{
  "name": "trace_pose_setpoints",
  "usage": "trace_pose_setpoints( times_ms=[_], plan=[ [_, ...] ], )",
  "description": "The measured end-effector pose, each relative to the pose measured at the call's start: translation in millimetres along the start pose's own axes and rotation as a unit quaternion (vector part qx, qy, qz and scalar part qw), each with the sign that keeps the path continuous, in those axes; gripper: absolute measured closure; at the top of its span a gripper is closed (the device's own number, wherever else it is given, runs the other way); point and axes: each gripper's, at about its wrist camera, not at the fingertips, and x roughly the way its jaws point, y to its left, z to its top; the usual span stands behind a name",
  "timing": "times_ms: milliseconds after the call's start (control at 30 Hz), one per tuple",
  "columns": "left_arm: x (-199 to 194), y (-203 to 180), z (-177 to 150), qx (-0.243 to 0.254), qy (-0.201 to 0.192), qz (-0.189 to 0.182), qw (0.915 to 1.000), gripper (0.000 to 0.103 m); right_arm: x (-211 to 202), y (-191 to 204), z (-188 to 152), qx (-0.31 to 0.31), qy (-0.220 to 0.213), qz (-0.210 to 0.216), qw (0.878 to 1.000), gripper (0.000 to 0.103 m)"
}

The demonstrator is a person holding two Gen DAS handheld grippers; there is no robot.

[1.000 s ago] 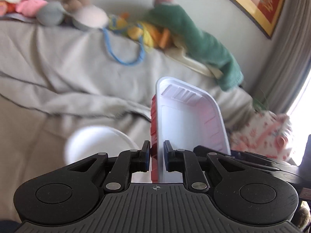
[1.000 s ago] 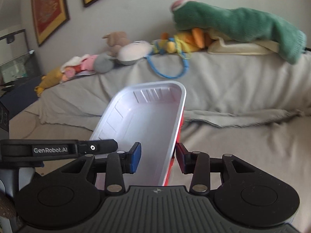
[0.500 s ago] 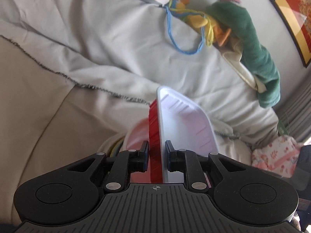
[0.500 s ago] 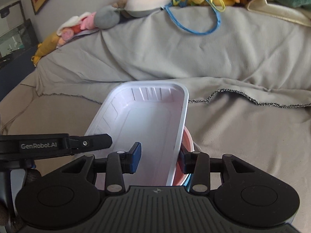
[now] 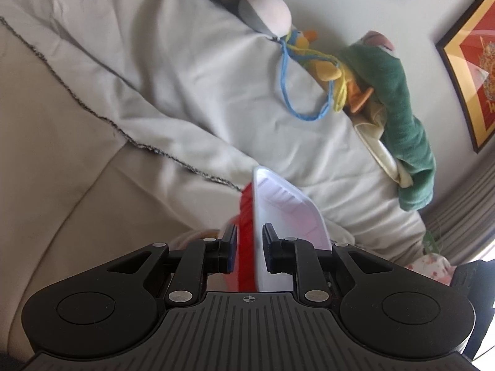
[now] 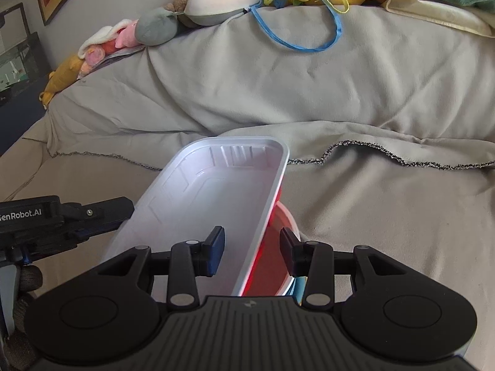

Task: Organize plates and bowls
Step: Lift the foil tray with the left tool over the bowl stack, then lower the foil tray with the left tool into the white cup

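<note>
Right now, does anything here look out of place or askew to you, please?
Yes: the white tray is tilted, one long side raised, over the round red bowl on the sofa; it looks askew rather than stacked flat.

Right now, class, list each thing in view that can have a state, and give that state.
Tray: tilted, white inside up, rim between both grippers' fingers.
Left gripper: fingers slightly off the rim.
Right gripper: fingers apart, not pressing.
Red bowl: under the tray.
Blanket: draped, rumpled.
</note>
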Motion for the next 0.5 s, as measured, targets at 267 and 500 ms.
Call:
trace_pose_setpoints(
  times_ms=[267, 500],
  plan=[
    [-12, -16, -15, 0.019, 0.024, -0.019, 0.9993, 0.081, -23, 15, -10, -0.025, -0.009, -0.002, 1.000, 0.060],
    [-9, -14, -19, 0.029, 0.015, 0.027, 0.9991, 0.082, -20, 11, -21, -0.018, 0.007, -0.005, 1.000, 0.060]
  ],
)
